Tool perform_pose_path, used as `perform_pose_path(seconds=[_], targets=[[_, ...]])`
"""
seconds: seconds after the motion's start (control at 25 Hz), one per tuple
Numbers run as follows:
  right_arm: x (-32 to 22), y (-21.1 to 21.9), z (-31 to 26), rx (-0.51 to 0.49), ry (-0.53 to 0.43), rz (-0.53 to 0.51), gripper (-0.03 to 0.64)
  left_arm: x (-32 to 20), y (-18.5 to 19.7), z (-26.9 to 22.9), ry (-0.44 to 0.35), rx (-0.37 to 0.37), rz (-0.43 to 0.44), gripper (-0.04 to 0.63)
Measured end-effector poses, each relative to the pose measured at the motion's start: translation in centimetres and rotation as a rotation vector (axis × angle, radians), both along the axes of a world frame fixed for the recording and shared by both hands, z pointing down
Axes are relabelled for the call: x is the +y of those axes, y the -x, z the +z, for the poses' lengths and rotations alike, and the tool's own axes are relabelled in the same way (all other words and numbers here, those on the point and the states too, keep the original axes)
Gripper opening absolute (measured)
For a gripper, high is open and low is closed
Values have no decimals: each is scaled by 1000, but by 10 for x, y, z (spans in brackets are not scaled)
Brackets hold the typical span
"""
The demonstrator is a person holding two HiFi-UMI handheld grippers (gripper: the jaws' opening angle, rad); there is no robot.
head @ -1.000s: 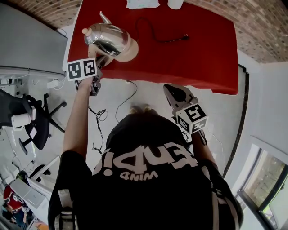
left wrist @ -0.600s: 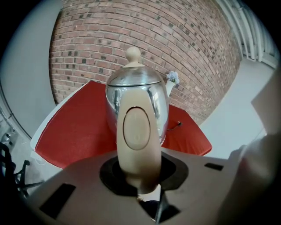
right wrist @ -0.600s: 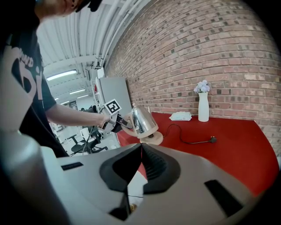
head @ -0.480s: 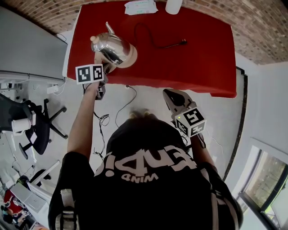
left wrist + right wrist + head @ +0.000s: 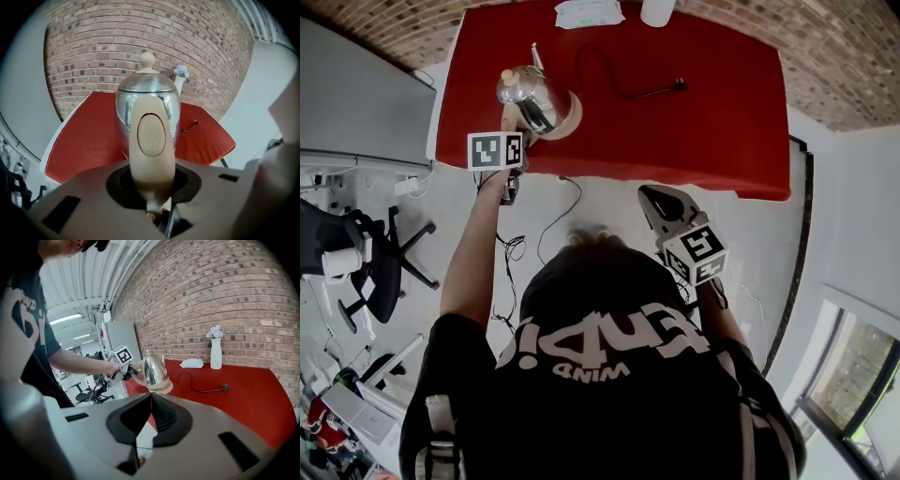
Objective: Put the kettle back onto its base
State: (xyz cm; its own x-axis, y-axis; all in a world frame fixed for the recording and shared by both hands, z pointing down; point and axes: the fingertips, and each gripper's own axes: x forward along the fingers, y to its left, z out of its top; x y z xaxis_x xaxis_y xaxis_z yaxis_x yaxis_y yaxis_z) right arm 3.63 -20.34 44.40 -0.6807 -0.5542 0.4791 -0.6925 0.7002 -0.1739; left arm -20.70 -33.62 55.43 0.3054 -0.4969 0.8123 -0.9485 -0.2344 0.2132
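Steel kettle upright at near-left corner of red table, on beige base; base rim shows on side toward table centre. Can't tell if fully seated. Kettle's handle faces table's near edge, straight into left gripper, which is clamped on it. Likely next: let go, back off along handle line. Right gripper jaws together, empty, off table edge, well apart from kettle; left hand nearer.

Kettle of mirror-polished metal, its handle and lid knob smooth matt beige plastic, base under it the same matt beige, desk beneath in smooth matt red, rough brick wall behind the kettle
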Motion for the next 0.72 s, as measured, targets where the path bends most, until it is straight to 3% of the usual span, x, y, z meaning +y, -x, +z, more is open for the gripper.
perform_pose_path(seconds=[0.72], targets=[[5,-7,0,-12,-5,27,23,-7,-17,-2,-12,-120,74,77]])
